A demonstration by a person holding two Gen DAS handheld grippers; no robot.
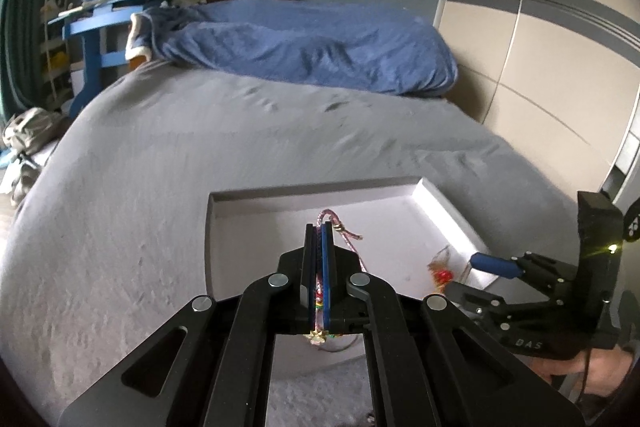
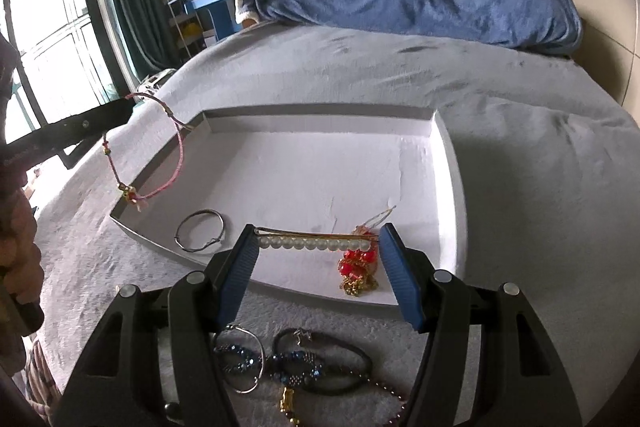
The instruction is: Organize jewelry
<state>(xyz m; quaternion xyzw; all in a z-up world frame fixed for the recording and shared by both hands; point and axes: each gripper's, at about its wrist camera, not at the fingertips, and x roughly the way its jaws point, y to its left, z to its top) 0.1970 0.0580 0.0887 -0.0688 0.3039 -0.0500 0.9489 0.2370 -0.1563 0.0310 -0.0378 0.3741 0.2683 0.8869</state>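
left gripper (image 1: 319,227): jaws fully closed, clamped on the pink cord bracelet (image 2: 178,151); cord loop pokes out past the tips, charm end hangs below the pads
bracelet position: held in the air over the left edge of the white tray (image 2: 454,163), seen from the right wrist view as a hanging loop with a small gold/red charm at the bottom; not touching the tray as far as I can tell
right gripper (image 2: 318,231): jaws partly apart, blue pads bridged by the pearl hair clip (image 2: 316,242); each end of the clip sits at a fingertip, so it looks gripped end to end
pearl clip position: level, over the near part of the tray; can't tell if it's clear of the tray floor
tray: shallow white box lid on the grey bedspread (image 2: 520,131), near the edge of the bed
in tray: silver bangle (image 2: 200,230) near the front left corner; red bead and gold chain piece (image 2: 358,269) just under the right end of the pearl clip
outside tray, near side: hoop earring (image 2: 246,359), blue crystal piece (image 2: 296,367), dark hair tie (image 2: 340,363), a beaded chain running off the bottom edge; all lie on the bedspread below the right gripper
background: blue blanket (image 1: 304,43) bunched at the head of the bed, blue desk (image 1: 104,23) with books behind it
person: a hand holding each gripper, seen only at the frame edges
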